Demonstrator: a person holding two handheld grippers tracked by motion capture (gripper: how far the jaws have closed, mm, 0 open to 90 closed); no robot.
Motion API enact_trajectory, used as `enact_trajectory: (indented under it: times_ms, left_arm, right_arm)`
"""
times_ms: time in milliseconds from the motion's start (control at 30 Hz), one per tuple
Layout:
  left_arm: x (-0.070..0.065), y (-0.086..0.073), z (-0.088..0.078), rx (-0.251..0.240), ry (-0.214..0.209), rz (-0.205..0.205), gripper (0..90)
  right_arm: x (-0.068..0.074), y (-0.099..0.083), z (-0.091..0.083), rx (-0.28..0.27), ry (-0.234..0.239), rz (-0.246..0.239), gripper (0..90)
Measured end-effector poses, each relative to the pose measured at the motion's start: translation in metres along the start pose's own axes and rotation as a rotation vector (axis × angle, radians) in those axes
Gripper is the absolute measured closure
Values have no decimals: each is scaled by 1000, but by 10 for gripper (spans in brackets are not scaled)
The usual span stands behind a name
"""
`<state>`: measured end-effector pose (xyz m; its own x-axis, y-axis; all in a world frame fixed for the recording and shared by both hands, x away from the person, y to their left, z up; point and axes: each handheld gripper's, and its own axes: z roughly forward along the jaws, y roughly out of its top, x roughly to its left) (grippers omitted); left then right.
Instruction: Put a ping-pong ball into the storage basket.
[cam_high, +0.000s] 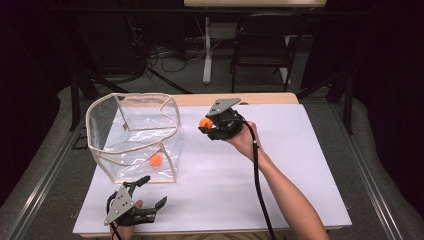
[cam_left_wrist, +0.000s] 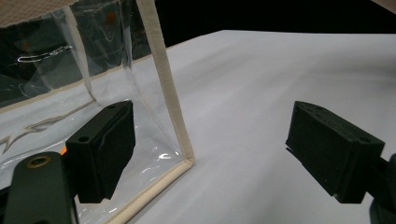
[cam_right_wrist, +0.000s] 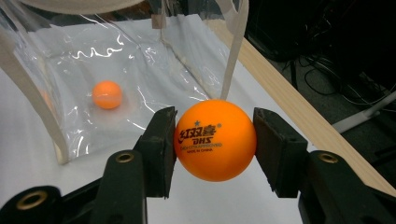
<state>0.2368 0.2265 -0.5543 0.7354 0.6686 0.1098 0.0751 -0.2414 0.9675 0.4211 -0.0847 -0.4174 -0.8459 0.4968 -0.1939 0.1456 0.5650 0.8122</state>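
Clear plastic bag (cam_high: 135, 135) stands on the white table (cam_high: 280, 165) at left, one orange ball (cam_high: 156, 160) inside it. Just beside its near corner, the left gripper (cam_high: 148, 192) rests, fingers apart. Rightward, raised, the right gripper (cam_high: 205, 125) has its fingers clamped on a second orange ball (cam_right_wrist: 215, 140).

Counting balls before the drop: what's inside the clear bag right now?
One orange ball lies on the floor of the clear bag. A second, the held ball, is outside it, clamped in the right gripper. The walls are transparent, so they hide little.
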Motion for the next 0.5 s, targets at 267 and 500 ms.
enact_trajectory:
  times_ms: [267, 500]
  left_arm:
    - [0, 0, -1, 0, 2, 2, 156]
    - [0, 0, 0, 4, 1, 5, 156]
  right_arm:
    - [0, 5, -4, -20, 2, 0, 511]
    - [1, 6, -4, -26, 5, 2, 511]
